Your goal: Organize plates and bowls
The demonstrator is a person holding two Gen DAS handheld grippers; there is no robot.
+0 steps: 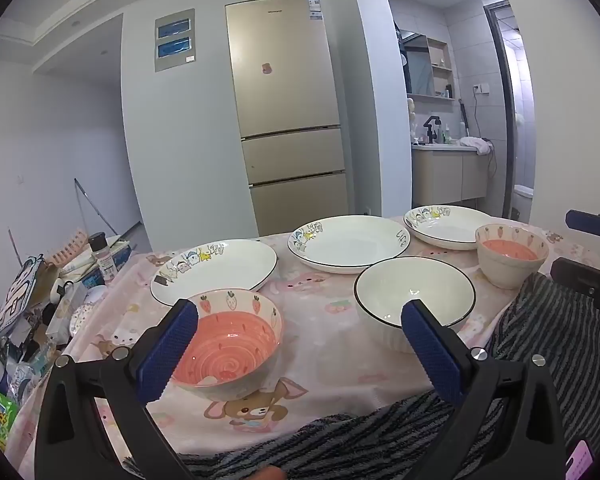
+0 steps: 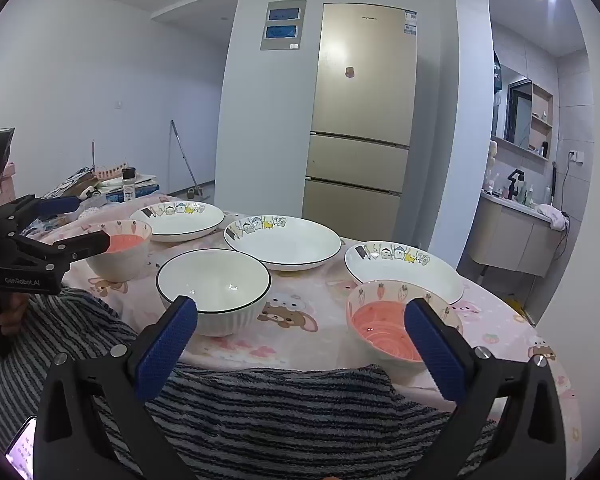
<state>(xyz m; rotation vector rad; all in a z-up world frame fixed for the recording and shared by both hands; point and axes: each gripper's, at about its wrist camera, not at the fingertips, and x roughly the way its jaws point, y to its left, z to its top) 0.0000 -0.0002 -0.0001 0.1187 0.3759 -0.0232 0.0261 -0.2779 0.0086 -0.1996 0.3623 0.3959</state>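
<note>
Three cartoon-rimmed plates (image 2: 282,246) in row along table's far edge. White bowl (image 2: 214,284) mid-table; pink bowls, left (image 1: 228,346) and right (image 2: 396,322), toward side edges. Left gripper (image 1: 300,340) and right gripper (image 2: 302,334) spread wide, grasping nothing, above striped towel (image 2: 280,408) at near edge.

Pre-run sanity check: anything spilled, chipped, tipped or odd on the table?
Nothing stands out. Three plates, the white bowl and both pink bowls sit upright, separate, unstacked. Left gripper and right gripper are open, empty.
</note>
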